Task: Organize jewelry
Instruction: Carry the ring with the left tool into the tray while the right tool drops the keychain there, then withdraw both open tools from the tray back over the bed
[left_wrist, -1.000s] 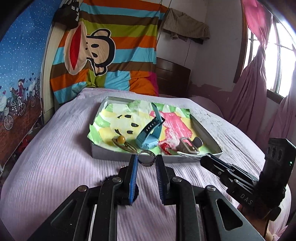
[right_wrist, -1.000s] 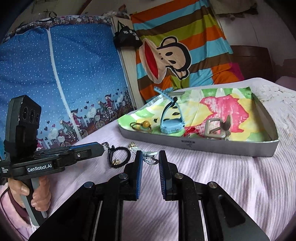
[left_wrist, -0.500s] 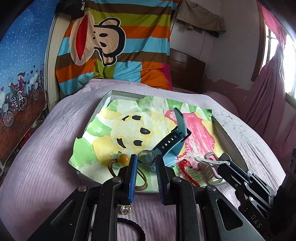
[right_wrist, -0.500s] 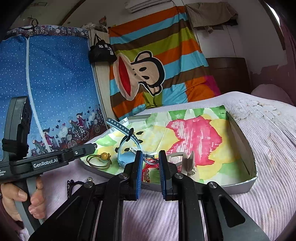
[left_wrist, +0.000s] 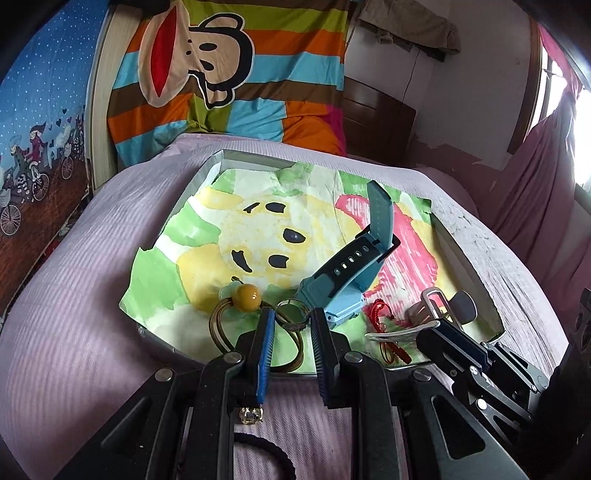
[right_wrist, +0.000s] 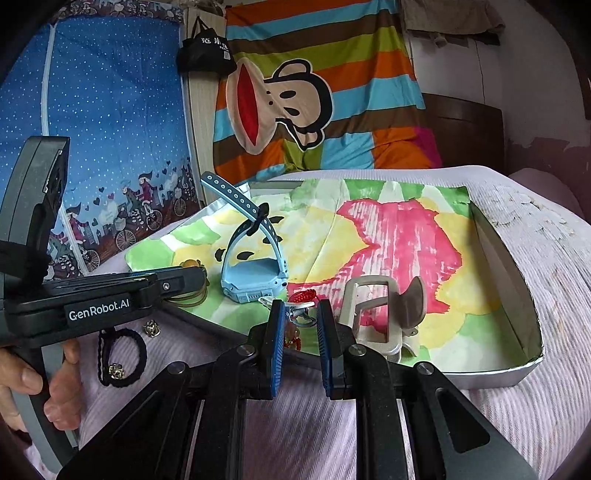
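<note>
Left hand-held gripper (left_wrist: 291, 325): jaws parted, metal ring (left_wrist: 294, 317) sitting loose between the tips over the tray's (left_wrist: 469, 258) near edge. Right hand-held gripper (right_wrist: 300, 317): narrow gap, silver clasp (right_wrist: 301, 314) between the pads, grip unclear. Blue watch (left_wrist: 345, 291) just beyond, inside tray. Black hair tie (right_wrist: 122, 358) on bed, outside tray.

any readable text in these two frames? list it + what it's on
"GenRobot.AI": white label on the side of the left tongs, right wrist view.
White characters on the black bag hanging on the wall: too small and blurred to read.
Right tongs, left wrist view: no readable marking in view.
Blue watch, tray, monkey blanket: no text visible.
</note>
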